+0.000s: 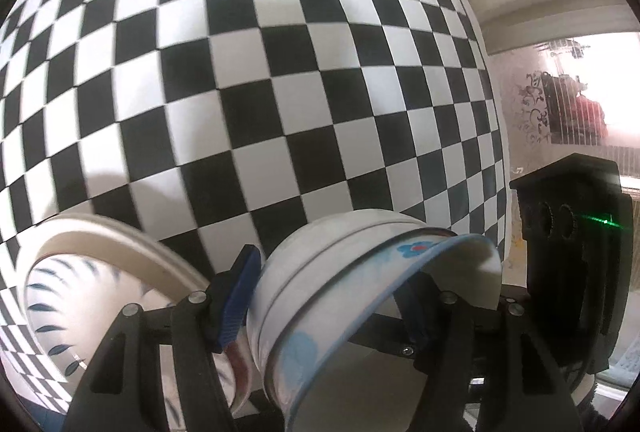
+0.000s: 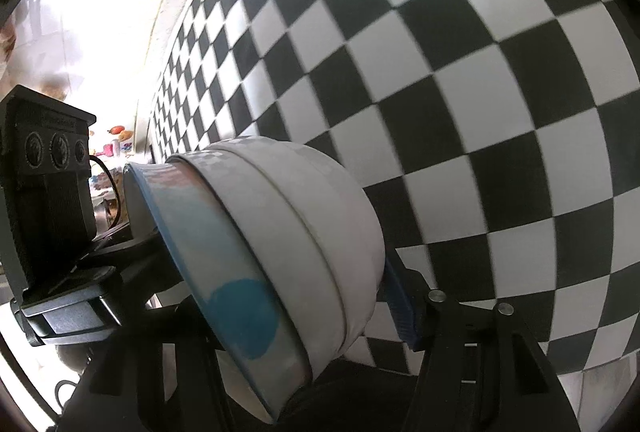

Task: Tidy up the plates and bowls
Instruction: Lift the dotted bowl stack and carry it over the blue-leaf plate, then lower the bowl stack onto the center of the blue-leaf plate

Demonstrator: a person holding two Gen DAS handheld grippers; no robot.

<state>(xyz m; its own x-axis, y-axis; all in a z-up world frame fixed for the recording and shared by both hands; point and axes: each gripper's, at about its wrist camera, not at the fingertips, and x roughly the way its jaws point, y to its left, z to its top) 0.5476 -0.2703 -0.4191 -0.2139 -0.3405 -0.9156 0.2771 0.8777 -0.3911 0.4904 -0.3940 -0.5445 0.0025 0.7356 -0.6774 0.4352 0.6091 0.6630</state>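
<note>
Checkered surface (image 1: 280, 80) wide open; both grippers, left (image 1: 332, 296) and right (image 2: 300, 296), half-open, clamp stacked bowls (image 1: 320, 272).

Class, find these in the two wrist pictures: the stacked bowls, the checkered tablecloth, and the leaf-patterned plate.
stacked bowls (image 2: 304, 232): right wrist view, white outer wall.
checkered tablecloth (image 1: 280, 72): left wrist view, a square mid-cloth.
leaf-patterned plate (image 1: 92, 296): left wrist view, inner face below the raised rim.

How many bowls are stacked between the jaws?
3, nested in one stack: a blue-rimmed flowered bowl outermost, then two white bowls behind it. More may be hidden inside. A separate blue-patterned dish lies at left.
</note>
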